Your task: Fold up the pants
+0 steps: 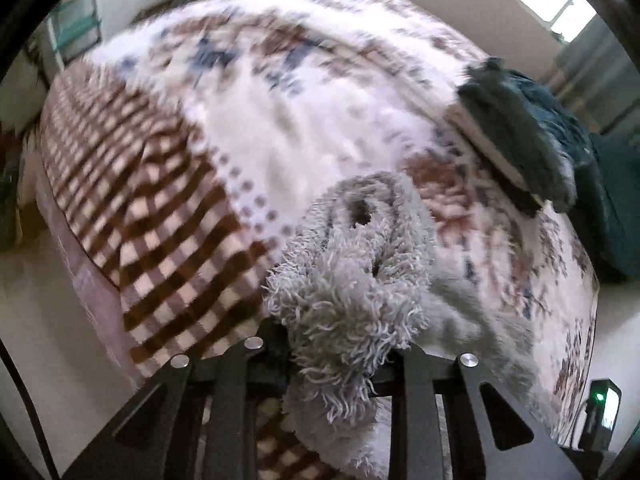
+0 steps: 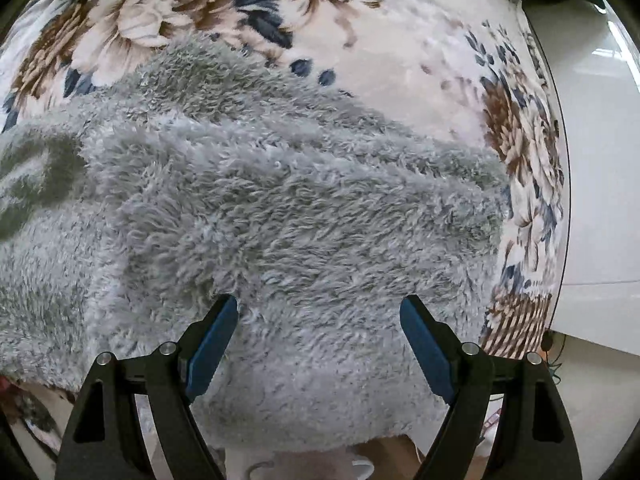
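Note:
The pants are grey and fluffy (image 2: 280, 208). In the right wrist view they lie spread over a floral blanket (image 2: 400, 48) on a bed. My right gripper (image 2: 319, 312) is open, its blue pads (image 2: 212, 344) wide apart just above the near part of the pants. In the left wrist view a bunched end of the pants (image 1: 352, 280) is lifted above the bed. My left gripper (image 1: 340, 344) is shut on this bunch; its fingertips are hidden by the fabric.
The bed carries a floral blanket (image 1: 280, 100) and a brown checked blanket (image 1: 152, 200). A dark teal folded garment (image 1: 520, 136) lies at the far right of the bed. A white surface (image 2: 600, 160) lies beyond the bed's right edge. A device with a green light (image 1: 600, 408) stands by the bed.

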A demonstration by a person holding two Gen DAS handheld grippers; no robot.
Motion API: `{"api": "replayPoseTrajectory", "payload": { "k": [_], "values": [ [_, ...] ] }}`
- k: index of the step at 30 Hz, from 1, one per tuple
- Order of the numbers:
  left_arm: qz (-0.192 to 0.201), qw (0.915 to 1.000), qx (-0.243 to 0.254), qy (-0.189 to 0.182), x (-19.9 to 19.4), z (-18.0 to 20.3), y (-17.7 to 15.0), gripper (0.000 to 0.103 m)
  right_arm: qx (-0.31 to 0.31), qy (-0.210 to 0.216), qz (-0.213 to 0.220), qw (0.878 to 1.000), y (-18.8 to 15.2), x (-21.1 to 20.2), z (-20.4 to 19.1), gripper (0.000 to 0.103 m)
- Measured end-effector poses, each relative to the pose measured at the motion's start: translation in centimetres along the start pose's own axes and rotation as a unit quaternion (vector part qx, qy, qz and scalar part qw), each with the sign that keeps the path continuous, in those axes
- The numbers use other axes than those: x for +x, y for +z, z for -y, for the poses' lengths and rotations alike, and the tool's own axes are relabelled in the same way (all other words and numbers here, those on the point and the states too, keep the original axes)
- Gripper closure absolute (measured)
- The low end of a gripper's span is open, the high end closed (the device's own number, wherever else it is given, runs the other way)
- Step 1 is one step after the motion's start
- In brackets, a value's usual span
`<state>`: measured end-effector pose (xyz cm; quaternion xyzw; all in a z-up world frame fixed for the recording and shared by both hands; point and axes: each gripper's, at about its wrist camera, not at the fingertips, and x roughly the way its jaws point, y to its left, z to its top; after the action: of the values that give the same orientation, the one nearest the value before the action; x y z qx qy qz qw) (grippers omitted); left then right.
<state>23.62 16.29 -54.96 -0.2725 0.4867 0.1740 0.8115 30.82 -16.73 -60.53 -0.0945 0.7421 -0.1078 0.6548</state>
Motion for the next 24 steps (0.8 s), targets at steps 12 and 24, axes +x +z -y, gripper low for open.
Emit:
{"api": "replayPoseTrajectory", "payload": {
  "k": [12,24],
  "values": [
    [0.033,0.9892,0.130,-0.058,-7.0,13.4,-4.2,0.083,-0.011,0.071,0.039,0.997,0.0,-0.1,7.0,0.018],
    [-0.011,0.9662,0.247,-0.072,-5.6,26.0,-13.9,0.083,0.089,0.028,0.009,0.996,-3.7,5.7,24.4,0.018]
  ]
}}
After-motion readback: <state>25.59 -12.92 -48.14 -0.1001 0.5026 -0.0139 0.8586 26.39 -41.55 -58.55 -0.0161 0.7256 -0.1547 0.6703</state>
